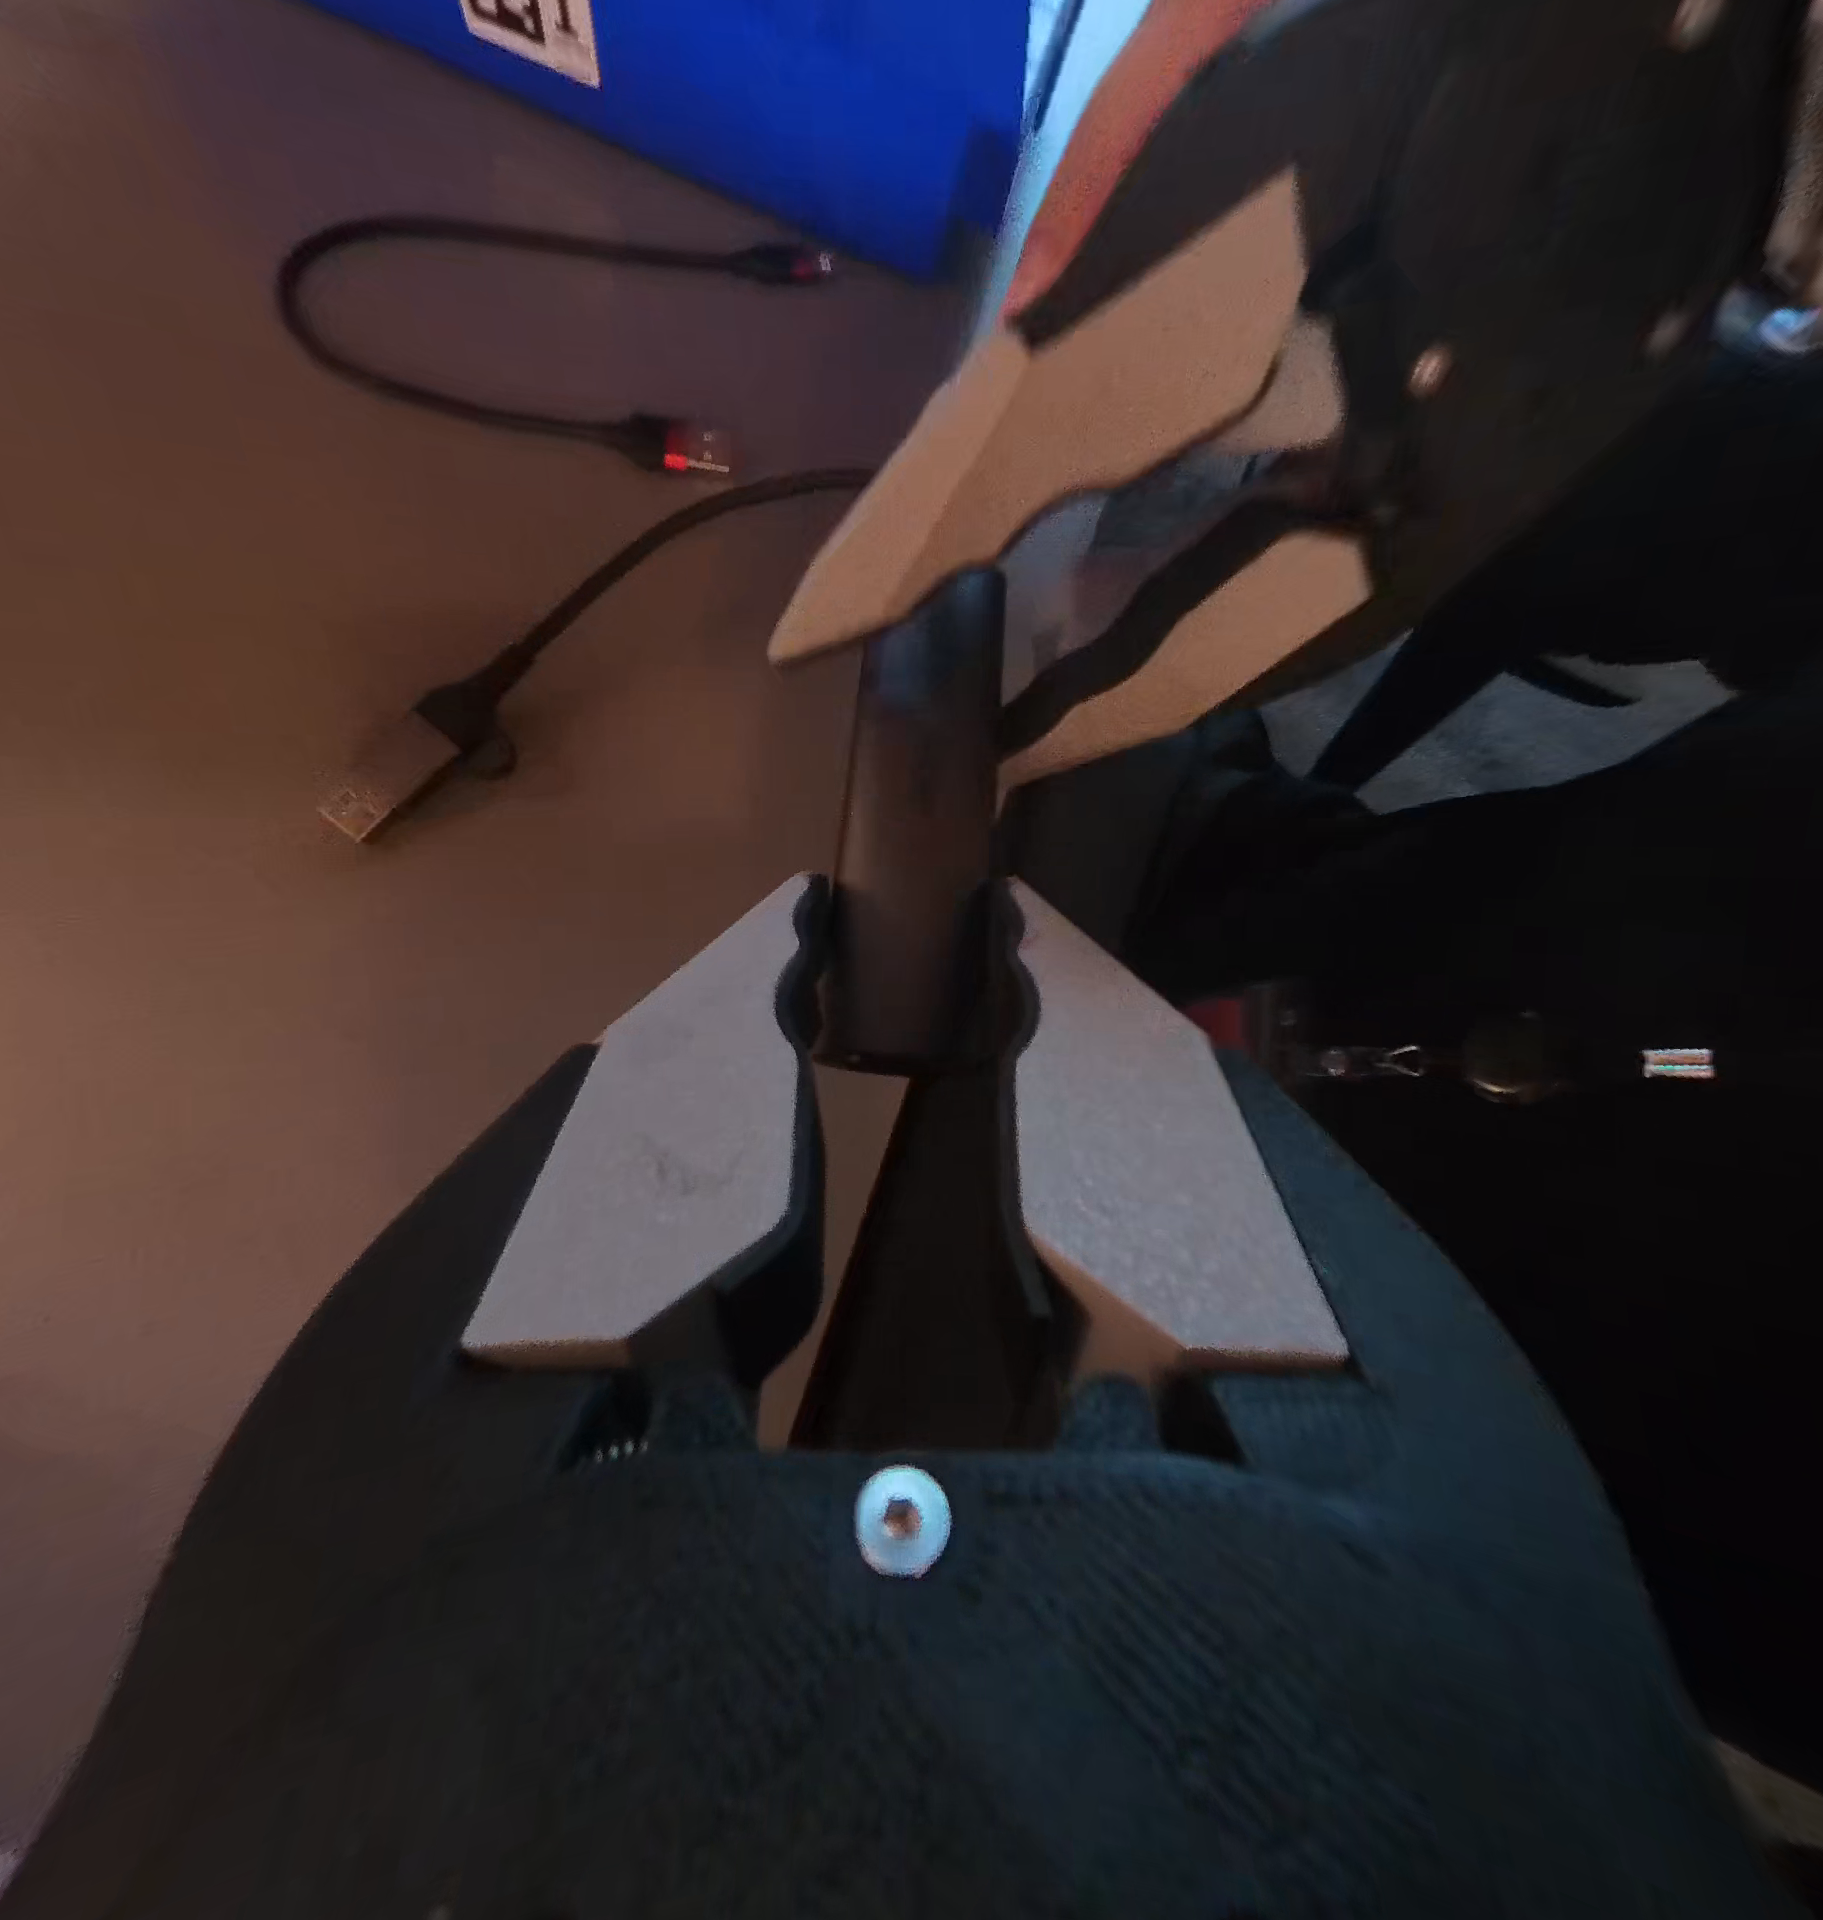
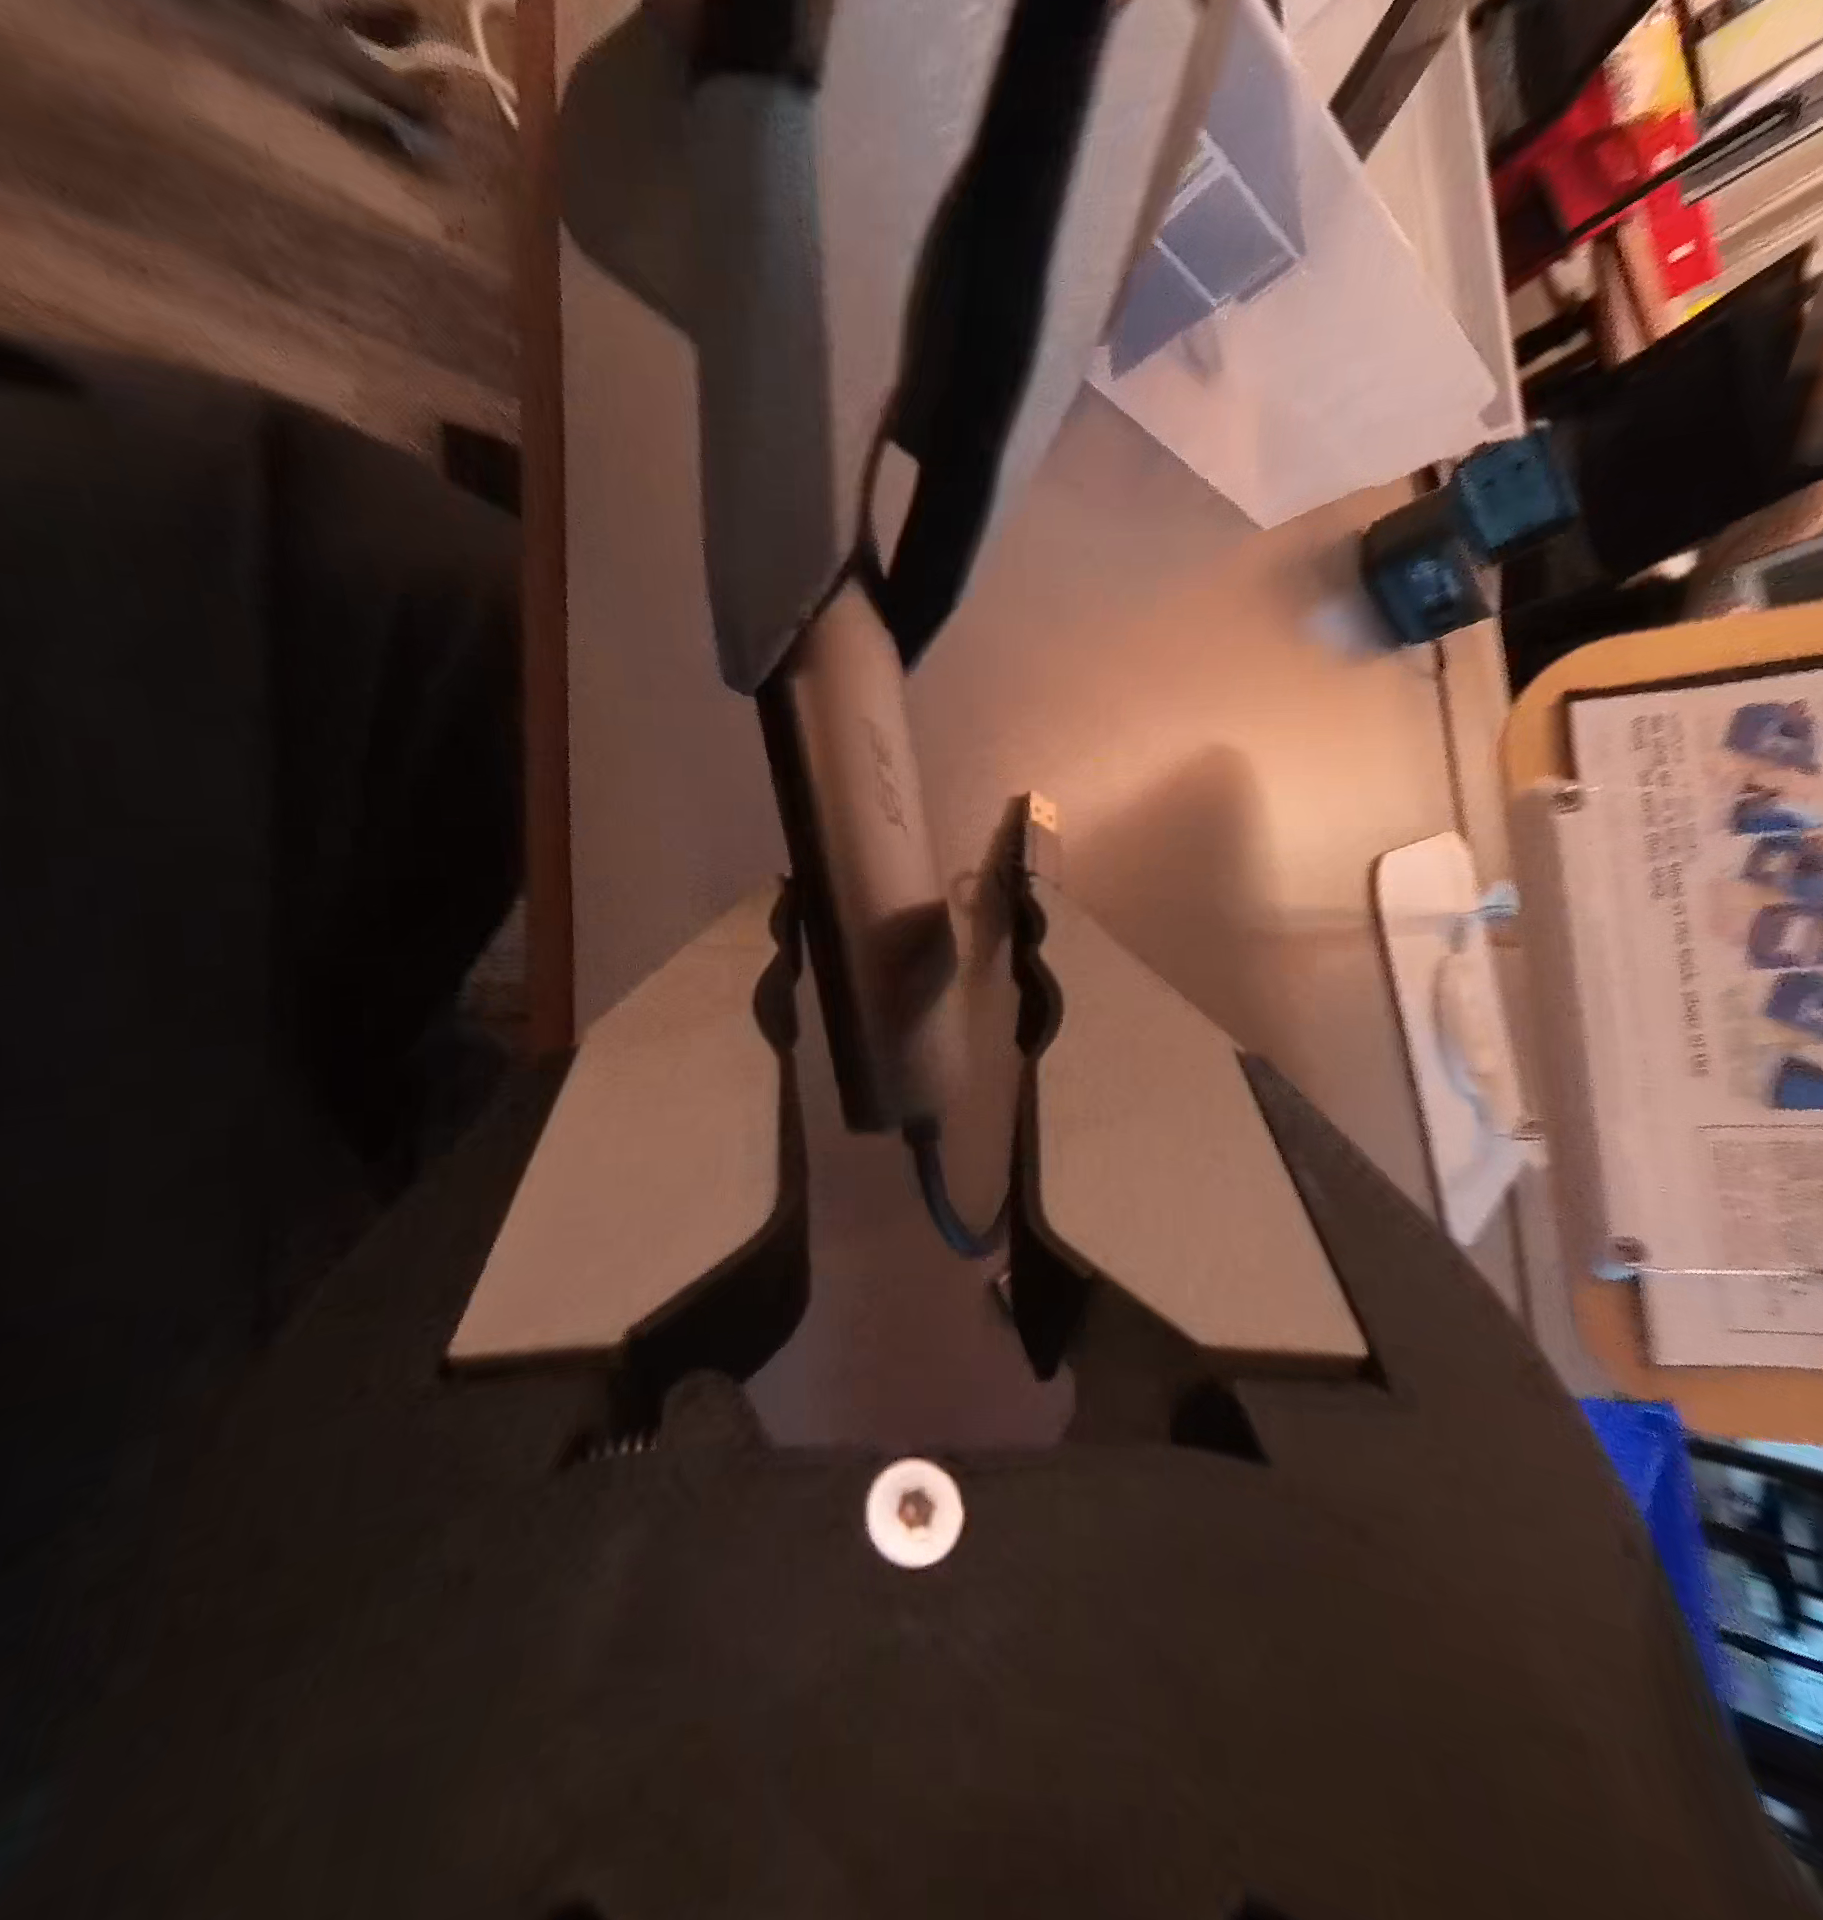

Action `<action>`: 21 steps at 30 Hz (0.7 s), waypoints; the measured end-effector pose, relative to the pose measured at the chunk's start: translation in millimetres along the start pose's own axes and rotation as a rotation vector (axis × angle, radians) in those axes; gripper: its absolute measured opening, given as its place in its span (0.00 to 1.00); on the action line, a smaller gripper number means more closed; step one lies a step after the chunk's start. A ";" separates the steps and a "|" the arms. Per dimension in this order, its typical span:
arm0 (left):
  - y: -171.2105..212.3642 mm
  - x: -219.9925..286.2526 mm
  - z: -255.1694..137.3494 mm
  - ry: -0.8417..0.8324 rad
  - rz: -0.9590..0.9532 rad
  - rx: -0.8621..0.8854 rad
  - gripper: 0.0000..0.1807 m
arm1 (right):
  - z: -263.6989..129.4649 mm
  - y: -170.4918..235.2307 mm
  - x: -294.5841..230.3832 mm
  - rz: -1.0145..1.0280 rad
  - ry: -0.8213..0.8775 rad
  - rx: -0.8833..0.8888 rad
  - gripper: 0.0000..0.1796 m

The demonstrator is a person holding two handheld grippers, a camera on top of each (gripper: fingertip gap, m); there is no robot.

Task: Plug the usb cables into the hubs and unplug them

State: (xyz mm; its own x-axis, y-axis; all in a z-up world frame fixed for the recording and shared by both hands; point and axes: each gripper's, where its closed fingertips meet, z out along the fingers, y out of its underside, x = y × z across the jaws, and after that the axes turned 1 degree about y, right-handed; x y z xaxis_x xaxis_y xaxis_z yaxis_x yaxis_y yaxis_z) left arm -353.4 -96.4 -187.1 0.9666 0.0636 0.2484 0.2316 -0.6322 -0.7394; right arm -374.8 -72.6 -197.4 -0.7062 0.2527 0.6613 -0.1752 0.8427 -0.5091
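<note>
A slim dark hub [image 1: 917,790] is held at both ends. My left gripper [image 1: 912,914] is shut on its near end. My right gripper [image 1: 948,644] comes in from the upper right, with its fingers around the far end. In the right wrist view the same hub [image 2: 865,862] looks grey and lies against the left finger of my right gripper [image 2: 912,914]. A USB plug [image 2: 1026,842] sits against the right finger, and a short blue cable [image 2: 954,1210] loops from the hub's end. The left gripper [image 2: 834,592] holds the hub's far end.
On the brown table [image 1: 159,935] lie a black cable with red plugs [image 1: 683,449] and a cable with a silver USB plug [image 1: 387,779]. A blue box [image 1: 782,114] stands behind them. The right wrist view shows shelves [image 2: 1655,187], a white box [image 2: 1333,343] and a board with papers [image 2: 1717,997]. Only a small space, under 4 cm, lies between the two pairs of fingers.
</note>
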 end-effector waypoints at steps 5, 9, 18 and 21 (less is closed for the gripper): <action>-8.8 -3.5 -5.3 0.011 -0.010 0.073 0.16 | 7.5 0.4 2.5 -0.066 0.083 0.008 0.12; -26.5 6.3 -27.7 -0.067 0.213 0.148 0.15 | -5.9 -5.1 9.3 -0.003 0.044 0.102 0.09; -31.0 9.3 -11.8 -0.384 0.730 0.073 0.09 | -27.8 -19.6 10.2 0.054 -0.051 0.307 0.07; -35.9 7.3 -10.4 -0.448 0.802 0.081 0.09 | -29.5 -16.9 13.9 0.052 -0.035 0.303 0.08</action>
State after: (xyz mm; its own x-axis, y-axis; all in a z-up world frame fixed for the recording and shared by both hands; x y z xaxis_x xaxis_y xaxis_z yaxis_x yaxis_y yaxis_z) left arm -355.8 -81.3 -152.2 0.7893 -0.0664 -0.6104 -0.5354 -0.5610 -0.6313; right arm -361.4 -69.4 -163.3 -0.7418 0.2705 0.6136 -0.3312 0.6478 -0.6860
